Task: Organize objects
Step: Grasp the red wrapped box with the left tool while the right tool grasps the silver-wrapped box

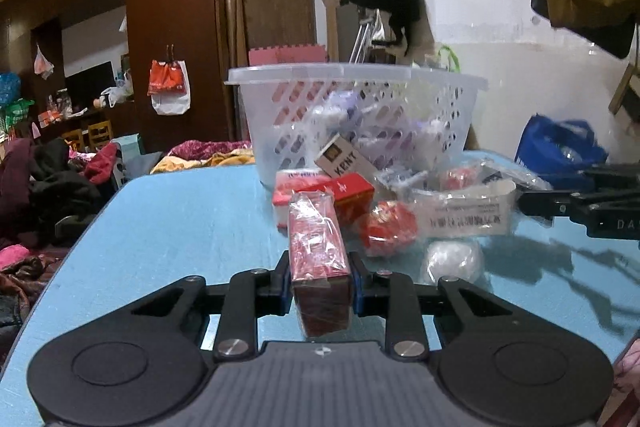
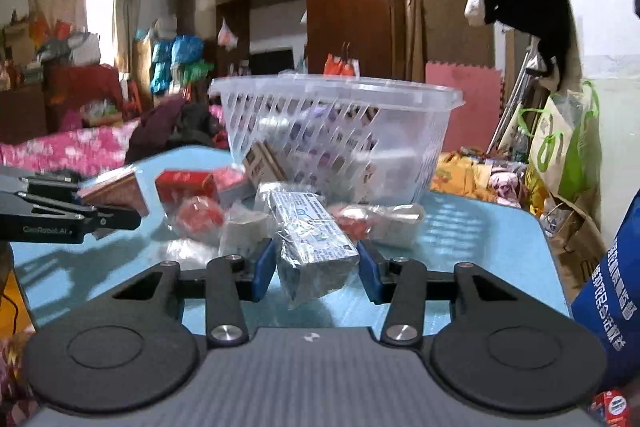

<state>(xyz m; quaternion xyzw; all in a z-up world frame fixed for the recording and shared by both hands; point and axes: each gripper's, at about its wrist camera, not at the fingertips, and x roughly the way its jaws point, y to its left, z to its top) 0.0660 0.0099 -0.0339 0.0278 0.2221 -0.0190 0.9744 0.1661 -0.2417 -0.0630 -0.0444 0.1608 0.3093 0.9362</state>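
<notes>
My left gripper is shut on a dark red cellophane-wrapped box, held above the blue table. It also shows in the right wrist view, in the left gripper at the left edge. My right gripper is open around a plastic-wrapped silver-grey packet; the pads stand apart from it. A clear plastic basket with several items inside stands at the table's far side; it also shows in the right wrist view.
In front of the basket lie a KENT box, a red and white box, red wrapped balls, a white labelled bag and a clear wrapped lump. A blue bag sits at right. Clothes hang overhead.
</notes>
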